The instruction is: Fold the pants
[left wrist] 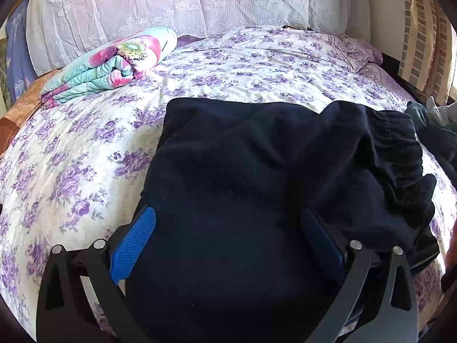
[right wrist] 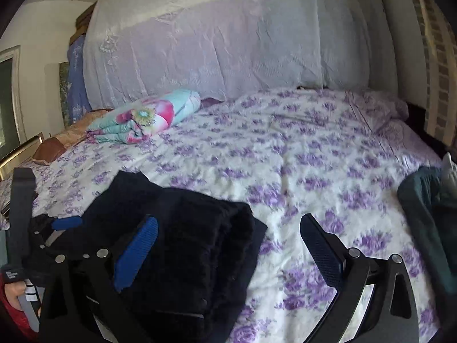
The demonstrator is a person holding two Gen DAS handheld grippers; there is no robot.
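Dark navy pants point(left wrist: 257, 177) lie folded in a thick stack on the floral bedsheet point(left wrist: 71, 165), with the gathered waistband point(left wrist: 400, 154) at the right. My left gripper point(left wrist: 228, 223) is open, its blue pads point(left wrist: 134, 243) spread wide just above the stack. In the right wrist view the pants point(right wrist: 194, 245) sit at the lower left. My right gripper point(right wrist: 228, 243) is open and empty above the stack's right edge and the sheet. The left gripper point(right wrist: 67, 223) shows at the far left over the pants.
A folded pink and teal floral blanket point(left wrist: 120, 65) lies at the back left of the bed. A white lace cover point(left wrist: 171, 5) hangs behind. Dark green clothing point(right wrist: 425, 200) is heaped at the bed's right edge. A purple pillow point(left wrist: 354, 51) sits back right.
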